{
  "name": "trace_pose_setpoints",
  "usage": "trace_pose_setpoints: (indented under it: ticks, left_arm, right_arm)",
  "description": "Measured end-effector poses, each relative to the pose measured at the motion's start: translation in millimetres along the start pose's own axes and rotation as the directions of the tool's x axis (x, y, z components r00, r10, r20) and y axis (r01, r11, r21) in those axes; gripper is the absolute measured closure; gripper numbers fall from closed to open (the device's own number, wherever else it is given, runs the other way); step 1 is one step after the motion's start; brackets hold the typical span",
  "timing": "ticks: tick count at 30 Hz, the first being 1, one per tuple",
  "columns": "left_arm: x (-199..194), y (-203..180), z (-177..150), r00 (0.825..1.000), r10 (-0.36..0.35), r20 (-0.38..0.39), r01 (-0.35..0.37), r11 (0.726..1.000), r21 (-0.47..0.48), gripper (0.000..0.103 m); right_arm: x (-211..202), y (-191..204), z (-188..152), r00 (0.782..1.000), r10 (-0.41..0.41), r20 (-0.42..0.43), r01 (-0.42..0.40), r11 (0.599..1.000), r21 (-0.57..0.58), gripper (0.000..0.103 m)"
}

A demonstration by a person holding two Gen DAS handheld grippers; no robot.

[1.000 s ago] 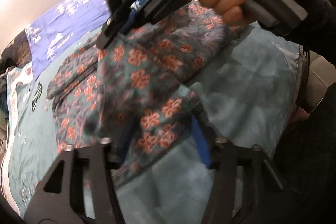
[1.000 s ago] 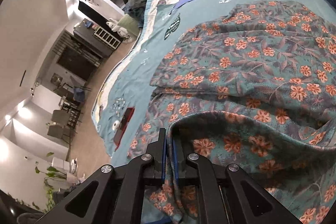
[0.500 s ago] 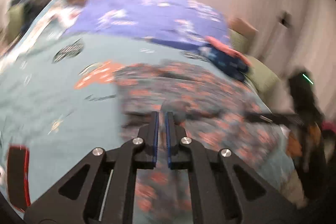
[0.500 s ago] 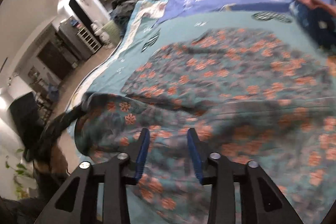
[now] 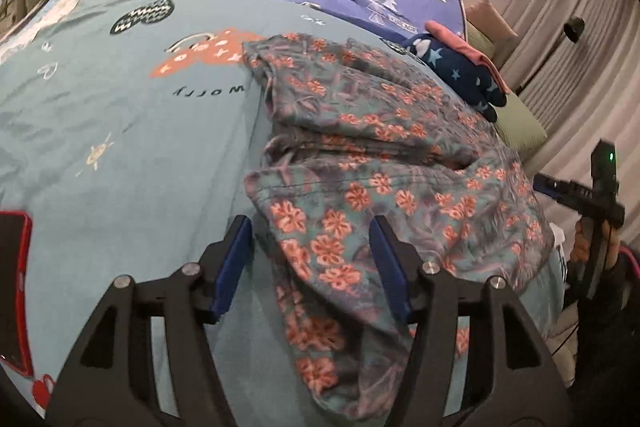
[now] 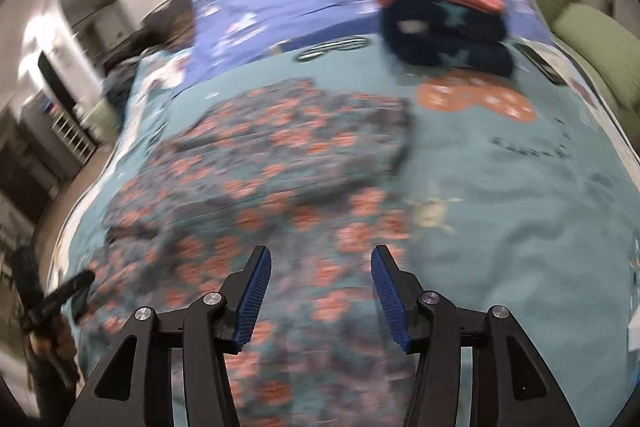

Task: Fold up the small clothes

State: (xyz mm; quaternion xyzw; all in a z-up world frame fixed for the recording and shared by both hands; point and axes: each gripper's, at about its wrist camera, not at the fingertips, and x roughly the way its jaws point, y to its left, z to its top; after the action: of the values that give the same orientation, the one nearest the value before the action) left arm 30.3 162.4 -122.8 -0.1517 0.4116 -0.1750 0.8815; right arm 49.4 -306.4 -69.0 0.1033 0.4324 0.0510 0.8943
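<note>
Both my grippers, left (image 5: 310, 263) and right (image 6: 320, 297), have released the floral garment (image 5: 384, 163); jaws opening, cloth lies beneath, ungripped.

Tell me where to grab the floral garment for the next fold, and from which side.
Judging by its pose, pinch the floral garment at its near hem, by the corner lying between the opening, empty left gripper. Come from the near bed edge: that flap lies loose on the blanket.

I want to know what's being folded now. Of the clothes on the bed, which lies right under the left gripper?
The floral garment, teal-grey with orange flowers, spread under the opening left gripper. The navy star-print piece and the pink piece on it sit stacked farther back.
</note>
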Motion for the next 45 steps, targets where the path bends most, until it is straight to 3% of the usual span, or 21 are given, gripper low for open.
trace_pose_setpoints:
  ticks: [3, 15, 17, 18, 19, 20, 21, 29, 34, 40, 45]
  left_arm:
    - [-0.6, 2.7, 5.1, 0.999, -0.029, 0.017, 0.03, 0.999, -0.033, 0.06]
    - [12.9, -22.9, 11.9, 1.0, 0.019, -0.011, -0.019, 0.998, 0.062, 0.06]
    - [16.3, -22.6, 14.6, 0.999, 0.038, -0.013, -0.037, 0.998, 0.053, 0.07]
    - [17.6, -20.9, 17.0, 0.999, 0.046, -0.018, -0.046, 0.998, 0.044, 0.094]
    - [18.3, -19.5, 18.9, 0.998, 0.05, -0.023, -0.049, 0.998, 0.036, 0.099]
    - [17.3, -17.6, 20.6, 0.998, 0.053, -0.018, -0.053, 0.998, 0.021, 0.099]
    - [14.1, -16.4, 22.2, 0.999, 0.05, -0.003, -0.05, 0.999, 0.007, 0.099]
    - [-40.9, -47.5, 40.0, 0.984, 0.05, 0.173, -0.07, 0.992, 0.109, 0.1]
    - [-63.5, -71.2, 68.5, 0.962, 0.019, 0.273, -0.075, 0.978, 0.196, 0.1]
    - [-61.2, -91.6, 126.4, 0.936, 0.011, 0.351, -0.118, 0.951, 0.285, 0.099]
    - [-42.3, -93.8, 181.4, 0.922, 0.018, 0.387, -0.136, 0.95, 0.28, 0.099]
  right_arm:
    - [7.3, -14.8, 0.3, 0.999, -0.037, -0.012, 0.037, 0.999, 0.01, 0.049]
    - [42.2, -22.2, 25.3, 1.0, 0.025, -0.005, -0.025, 0.999, -0.02, 0.049]
    - [45.2, -20.4, 29.1, 0.999, 0.036, 0.0, -0.036, 0.999, -0.037, 0.049]
    - [46.3, -19.3, 30.9, 0.999, 0.037, 0.003, -0.037, 0.998, -0.049, 0.049]
    - [46.1, -18.1, 31.7, 0.999, 0.033, 0.01, -0.032, 0.998, -0.057, 0.057]
    - [45.5, -16.8, 32.6, 0.999, 0.036, 0.018, -0.035, 0.997, -0.068, 0.086]
    - [43.8, -14.8, 33.2, 0.999, 0.042, 0.023, -0.04, 0.996, -0.077, 0.1]
    - [-17.7, 2.2, 33.5, 0.974, 0.109, 0.2, -0.089, 0.99, -0.106, 0.099]
    - [-59.6, 10.2, 45.0, 0.937, 0.11, 0.331, -0.08, 0.991, -0.104, 0.099]
    - [-84.1, 8.6, 82.5, 0.895, 0.064, 0.441, -0.035, 0.997, -0.073, 0.099]
    - [-70.2, 8.9, 126.0, 0.897, 0.053, 0.438, -0.027, 0.998, -0.065, 0.099]
